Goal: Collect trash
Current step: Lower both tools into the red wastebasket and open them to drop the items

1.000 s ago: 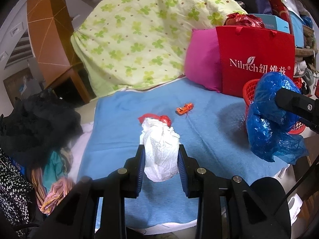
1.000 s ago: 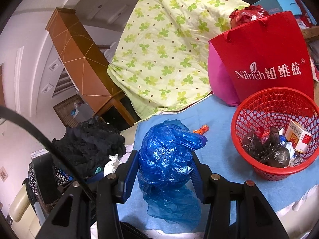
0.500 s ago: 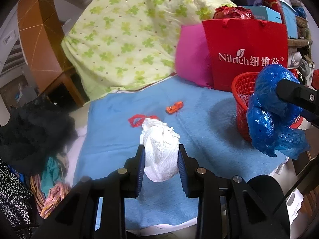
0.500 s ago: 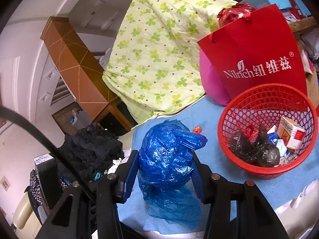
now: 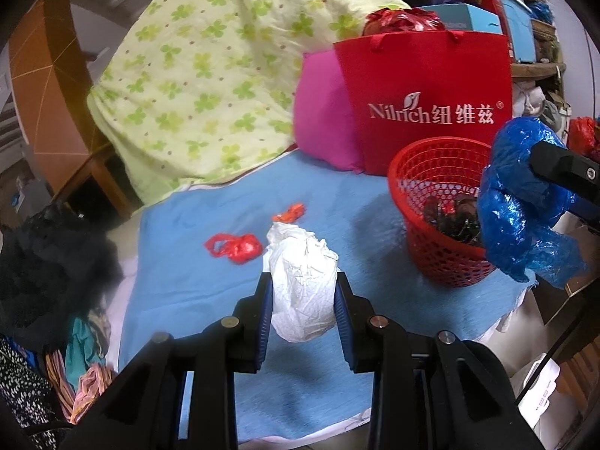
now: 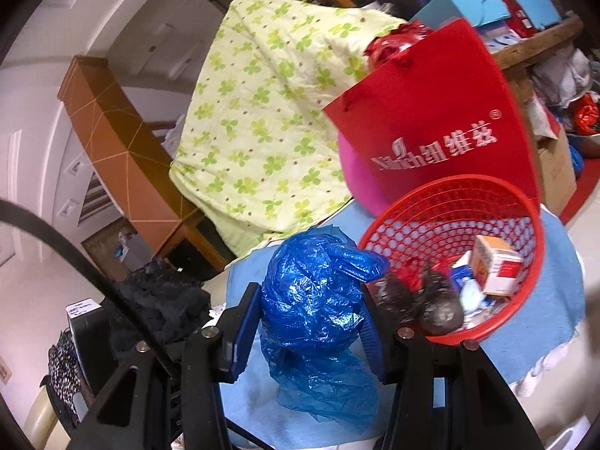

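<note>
My left gripper [image 5: 302, 292] is shut on a crumpled white plastic bag [image 5: 300, 281], held above the blue cloth [image 5: 187, 281]. My right gripper [image 6: 311, 307] is shut on a crumpled blue plastic bag [image 6: 311, 296], which also shows at the right of the left wrist view as the blue bag [image 5: 521, 198], just beside the red mesh basket [image 5: 416, 172]. The basket [image 6: 450, 195] holds dark bags and small cartons. A red scrap [image 5: 236, 245] and an orange wrapper [image 5: 290, 213] lie on the cloth beyond the white bag.
A red paper shopping bag [image 5: 431, 101] and a pink pillow [image 5: 318, 127] stand behind the basket. A green clover quilt [image 5: 210, 75] is heaped at the back. Dark clothes [image 5: 48, 262] pile at the left. The cloth's front edge [image 5: 300, 427] drops off below my left gripper.
Both grippers have carried their bags to the right, toward the basket. The basket now sits nearer and more central in both views, and the red scrap has come out from behind the white bag.
</note>
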The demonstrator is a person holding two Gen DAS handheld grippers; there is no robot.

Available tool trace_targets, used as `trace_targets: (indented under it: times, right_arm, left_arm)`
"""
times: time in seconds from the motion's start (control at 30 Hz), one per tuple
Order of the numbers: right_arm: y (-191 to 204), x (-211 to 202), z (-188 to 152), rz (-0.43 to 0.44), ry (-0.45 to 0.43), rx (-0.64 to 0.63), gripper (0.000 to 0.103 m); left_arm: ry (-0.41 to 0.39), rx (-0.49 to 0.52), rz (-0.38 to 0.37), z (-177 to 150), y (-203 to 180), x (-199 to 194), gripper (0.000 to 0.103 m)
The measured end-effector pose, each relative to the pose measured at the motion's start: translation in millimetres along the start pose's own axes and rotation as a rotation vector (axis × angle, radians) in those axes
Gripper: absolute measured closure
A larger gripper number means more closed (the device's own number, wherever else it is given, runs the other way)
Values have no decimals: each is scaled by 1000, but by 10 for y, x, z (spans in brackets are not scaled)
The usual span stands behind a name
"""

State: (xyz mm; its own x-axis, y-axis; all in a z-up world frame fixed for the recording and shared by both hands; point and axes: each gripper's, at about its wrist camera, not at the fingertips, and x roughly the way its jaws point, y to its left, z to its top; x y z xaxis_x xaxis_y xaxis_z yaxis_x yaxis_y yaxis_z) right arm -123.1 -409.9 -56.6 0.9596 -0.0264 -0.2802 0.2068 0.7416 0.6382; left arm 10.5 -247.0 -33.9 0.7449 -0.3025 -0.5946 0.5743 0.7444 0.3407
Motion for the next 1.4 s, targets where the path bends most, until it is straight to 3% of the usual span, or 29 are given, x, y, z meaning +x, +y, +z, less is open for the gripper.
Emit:
trace_targets:
  times: [0.47,1.07,1.4]
  right_arm:
    - [-487,-341,159,-66,-78,84,50]
    - [-944,-520,204,-137,-123,162,50]
    - [-1106,-518,239,-173,-133,181,50]
  left_arm:
    - [-2,93,-54,91,-491,20,69]
    - [5,169,-107,178,-890,152,69]
    - [36,179,-180,254,-986,320,69]
